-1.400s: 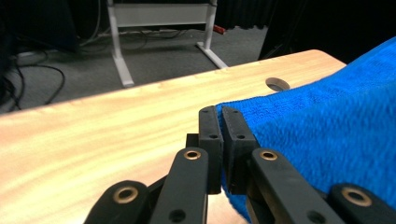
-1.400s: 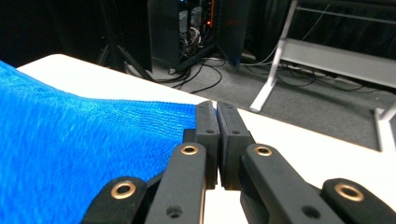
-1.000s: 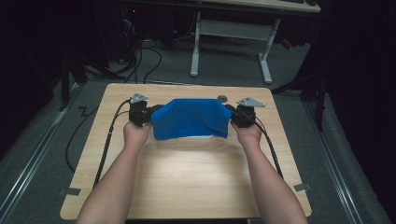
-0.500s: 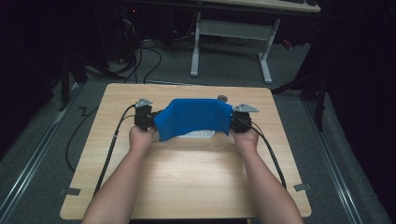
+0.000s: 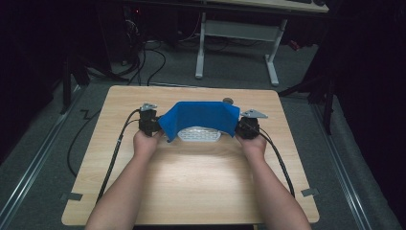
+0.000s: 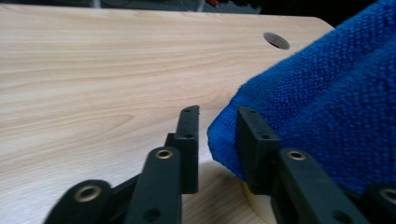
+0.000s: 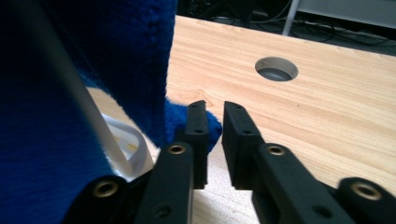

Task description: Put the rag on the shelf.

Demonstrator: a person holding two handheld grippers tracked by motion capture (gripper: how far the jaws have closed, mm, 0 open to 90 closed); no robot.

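A blue cloth [image 5: 198, 115] lies draped over a white perforated object [image 5: 198, 134] at the table's far middle. My left gripper [image 5: 151, 123] is at the cloth's left edge and my right gripper [image 5: 246, 127] at its right edge. In the left gripper view the jaws [image 6: 217, 112] stand apart; the cloth's edge [image 6: 327, 93] rests against one jaw with a gap to the other. In the right gripper view the jaws [image 7: 215, 106] are narrowly apart with bare wood showing between them. There the cloth [image 7: 70, 70] hangs beside them over the white object's rim [image 7: 126, 144].
The wooden table [image 5: 191, 182] has a round cable hole [image 5: 228, 101] just behind the cloth, also in the left gripper view [image 6: 276, 40] and the right gripper view [image 7: 276, 68]. Black cables trail off the left side. A desk frame [image 5: 234, 38] stands on the floor beyond.
Both hands have moved inward and slightly toward me. The cloth, stretched wide between the grippers a second ago, now sags over the white object.
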